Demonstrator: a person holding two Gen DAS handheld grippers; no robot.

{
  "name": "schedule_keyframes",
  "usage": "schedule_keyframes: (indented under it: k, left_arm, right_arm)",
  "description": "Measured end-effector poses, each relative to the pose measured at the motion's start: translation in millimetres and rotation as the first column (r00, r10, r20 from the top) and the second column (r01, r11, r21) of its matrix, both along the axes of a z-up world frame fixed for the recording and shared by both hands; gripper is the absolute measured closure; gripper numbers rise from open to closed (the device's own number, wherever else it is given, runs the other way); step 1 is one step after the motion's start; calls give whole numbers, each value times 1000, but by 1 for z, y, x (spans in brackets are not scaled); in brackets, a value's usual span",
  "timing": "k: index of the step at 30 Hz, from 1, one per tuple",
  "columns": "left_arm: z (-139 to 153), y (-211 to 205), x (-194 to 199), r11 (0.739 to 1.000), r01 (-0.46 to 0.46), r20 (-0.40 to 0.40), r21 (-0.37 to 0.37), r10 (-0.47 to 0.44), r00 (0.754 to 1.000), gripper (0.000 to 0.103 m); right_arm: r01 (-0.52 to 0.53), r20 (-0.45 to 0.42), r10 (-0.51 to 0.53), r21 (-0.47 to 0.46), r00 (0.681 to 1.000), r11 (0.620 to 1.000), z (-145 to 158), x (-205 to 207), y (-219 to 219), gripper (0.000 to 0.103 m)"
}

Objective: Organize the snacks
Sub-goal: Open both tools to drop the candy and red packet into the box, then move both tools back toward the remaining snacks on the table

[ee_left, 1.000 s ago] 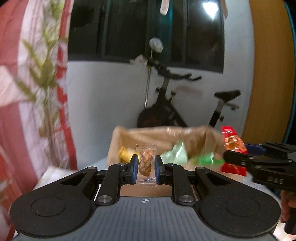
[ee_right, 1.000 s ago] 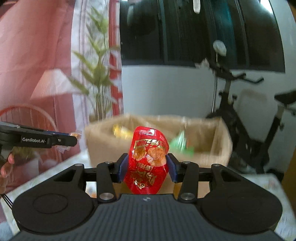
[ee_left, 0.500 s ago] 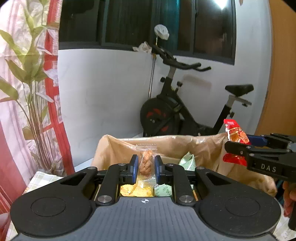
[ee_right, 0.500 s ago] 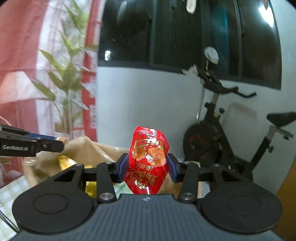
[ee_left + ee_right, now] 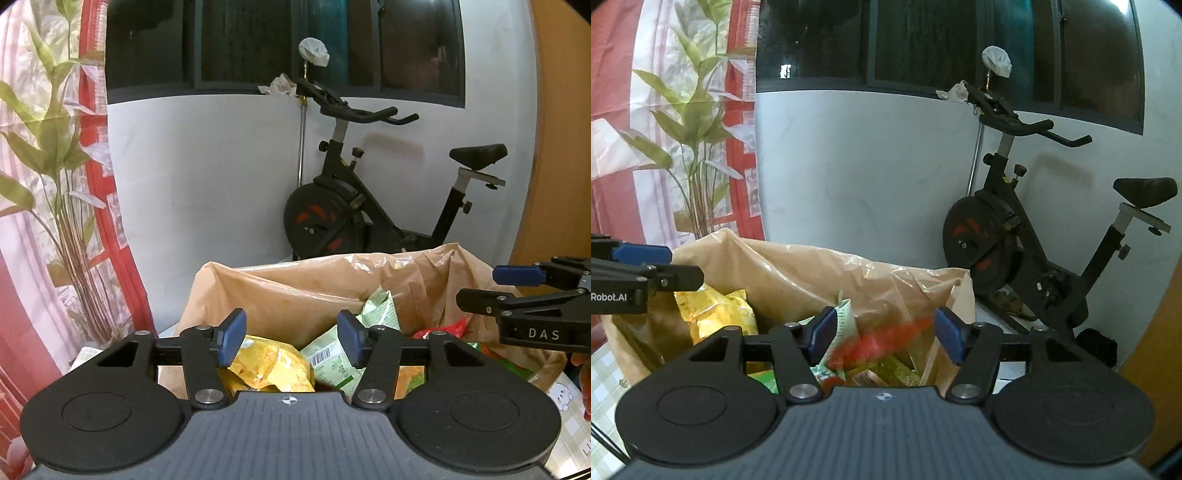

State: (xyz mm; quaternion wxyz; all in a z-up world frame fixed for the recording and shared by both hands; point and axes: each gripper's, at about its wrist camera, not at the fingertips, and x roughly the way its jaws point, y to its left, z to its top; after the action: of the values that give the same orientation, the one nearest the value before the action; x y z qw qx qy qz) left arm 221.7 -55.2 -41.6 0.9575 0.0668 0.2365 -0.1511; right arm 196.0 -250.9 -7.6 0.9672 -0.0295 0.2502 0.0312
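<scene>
Jaws just opened; left gripper (image 5: pixel 291 334) and right gripper (image 5: pixel 886 334) empty.

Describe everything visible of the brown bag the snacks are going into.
The brown bag looks like crinkled, glossy paper or plastic-lined paper, standing open with a rumpled, uneven rim. Inside lie a yellow packet, pale green packets and a blurred red packet. It sits on a checked tablecloth, in front of a white wall. Both grippers hang over its mouth with jaws apart, nothing between them; neither visibly touches the bag.
</scene>
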Motion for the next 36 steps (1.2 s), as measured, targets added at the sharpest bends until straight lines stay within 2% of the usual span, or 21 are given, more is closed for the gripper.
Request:
schedule_keyframes:
  k: [2, 5, 11, 17, 21, 27, 31, 36]
  left_arm:
    - [5, 4, -6, 1000, -5, 12, 5, 5, 1000, 33]
    - [13, 11, -19, 1000, -19, 37, 2, 18, 999, 25]
    - [23, 33, -50, 999, -37, 49, 0, 37, 998, 24]
    - [14, 65, -90, 998, -68, 24, -9, 68, 997, 24]
    - [-8, 86, -115, 994, -106, -13, -5, 106, 994, 24]
    - [-60, 107, -136, 989, -147, -143, -2, 145, 979, 24]
    - [-92, 112, -144, 986, -157, -192, 48, 163, 968, 26]
    - [-124, 121, -145, 987, -157, -284, 37, 161, 945, 26]
  right_arm:
    - [2, -1, -2, 1, 1000, 1000, 2, -3, 0, 39]
    - [3, 5, -3, 13, 1000, 1000, 6, -11, 1, 35]
    - [-17, 18, 16, 46, 1000, 999, 13, -35, 3, 32]
    - [-67, 48, 64, 58, 997, 996, 14, -67, 12, 32]
    - [-99, 75, 94, 72, 993, 992, 10, -90, 21, 32]
    - [-127, 109, 120, 57, 987, 990, -8, -121, 40, 32]
    - [-128, 96, 121, 72, 988, 989, -24, -134, 51, 32]
    - [-104, 72, 97, 109, 993, 989, -41, -147, 56, 32]
